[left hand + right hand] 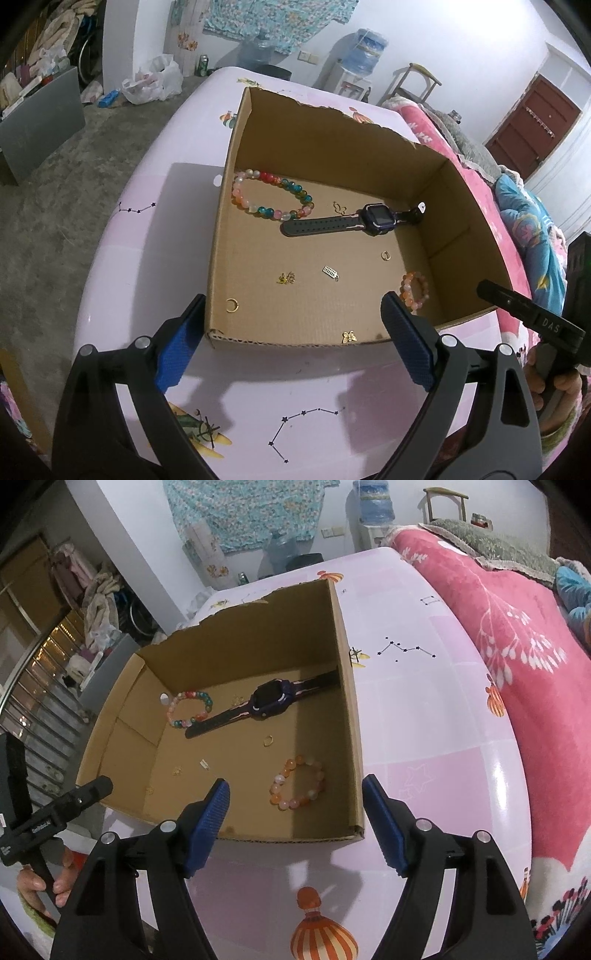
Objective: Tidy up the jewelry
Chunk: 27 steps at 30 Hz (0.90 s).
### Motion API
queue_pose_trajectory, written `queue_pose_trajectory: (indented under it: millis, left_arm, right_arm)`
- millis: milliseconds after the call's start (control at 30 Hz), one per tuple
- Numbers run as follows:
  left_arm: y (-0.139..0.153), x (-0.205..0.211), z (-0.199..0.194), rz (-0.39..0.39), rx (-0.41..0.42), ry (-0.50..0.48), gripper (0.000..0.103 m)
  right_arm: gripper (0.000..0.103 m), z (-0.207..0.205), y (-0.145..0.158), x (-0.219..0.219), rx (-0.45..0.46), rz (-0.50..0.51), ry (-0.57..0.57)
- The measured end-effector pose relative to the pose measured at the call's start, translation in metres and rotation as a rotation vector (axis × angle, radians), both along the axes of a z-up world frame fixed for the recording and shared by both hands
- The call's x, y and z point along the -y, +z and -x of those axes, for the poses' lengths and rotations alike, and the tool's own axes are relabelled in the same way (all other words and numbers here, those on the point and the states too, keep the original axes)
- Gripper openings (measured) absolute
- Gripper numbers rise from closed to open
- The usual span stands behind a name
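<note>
Blue-padded left gripper [291, 325] and right gripper [295, 805] both spread apart and empty over the near edge of one cardboard box [332, 147], inside two bead bracelets, multicoloured bracelet [271, 199] and orange bracelet [298, 787], one dark purple watch [354, 219] lying flat mid-floor, several small gold charms [286, 277].

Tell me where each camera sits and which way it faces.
Left wrist: on the left gripper, looking down into the open brown cardboard box; its open blue-padded fingers show, the right gripper at right.
Right wrist: on the right gripper, facing the box's near right corner; the left gripper at left.
Shared: the dark purple smartwatch and orange bead bracelet.
</note>
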<state>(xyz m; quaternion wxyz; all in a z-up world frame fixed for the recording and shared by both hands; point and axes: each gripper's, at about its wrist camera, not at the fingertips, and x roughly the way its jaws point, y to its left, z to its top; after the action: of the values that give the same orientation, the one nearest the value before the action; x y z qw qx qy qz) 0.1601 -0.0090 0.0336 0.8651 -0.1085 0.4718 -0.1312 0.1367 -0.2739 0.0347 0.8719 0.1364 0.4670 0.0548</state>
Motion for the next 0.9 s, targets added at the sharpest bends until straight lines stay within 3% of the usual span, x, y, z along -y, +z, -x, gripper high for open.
queue_pose_trajectory:
  millis: [467, 900]
  left_arm:
    - [0.009, 0.004, 0.013, -0.012, 0.005, 0.000, 0.089]
    - [0.014, 0.005, 0.079, 0.012, 0.002, -0.007, 0.089]
  right_arm:
    - [0.072, 0.008, 0.003, 0.004, -0.003, -0.022, 0.010]
    - [0.072, 0.072, 0.005, 0.005, -0.004, -0.020, -0.003]
